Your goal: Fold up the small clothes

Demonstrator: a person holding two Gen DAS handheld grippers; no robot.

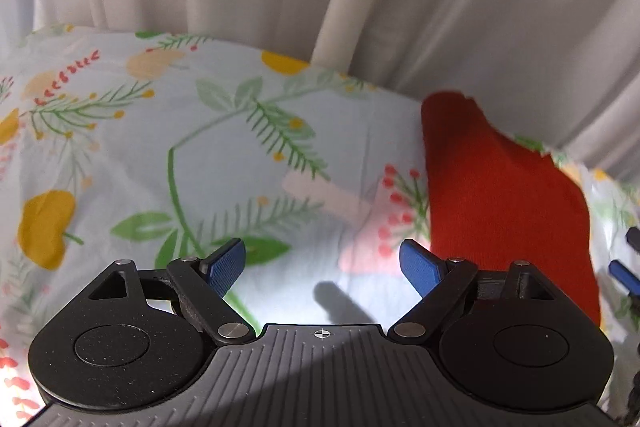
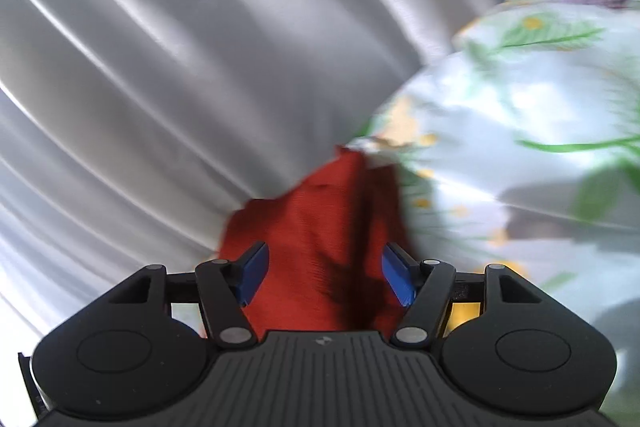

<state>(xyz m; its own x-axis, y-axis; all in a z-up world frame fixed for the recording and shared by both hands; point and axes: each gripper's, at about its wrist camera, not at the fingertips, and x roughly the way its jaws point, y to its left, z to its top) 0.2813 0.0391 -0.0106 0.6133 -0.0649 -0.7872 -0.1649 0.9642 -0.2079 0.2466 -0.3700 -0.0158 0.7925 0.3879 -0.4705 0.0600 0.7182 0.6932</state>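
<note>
You are looking at no readable text, label, brand or number in either view. The only signs showing are a small crosshair mark (image 1: 322, 333) sitting on the ribbed body of the left gripper (image 1: 324, 267), and a small pale emblem (image 2: 322, 340), too tiny to make out, sitting in the same spot on the right gripper (image 2: 325, 273).

A floral sheet (image 1: 224, 155) covered my bed; the red garment (image 1: 500, 195) lay on it by the curtain-side edge.
</note>
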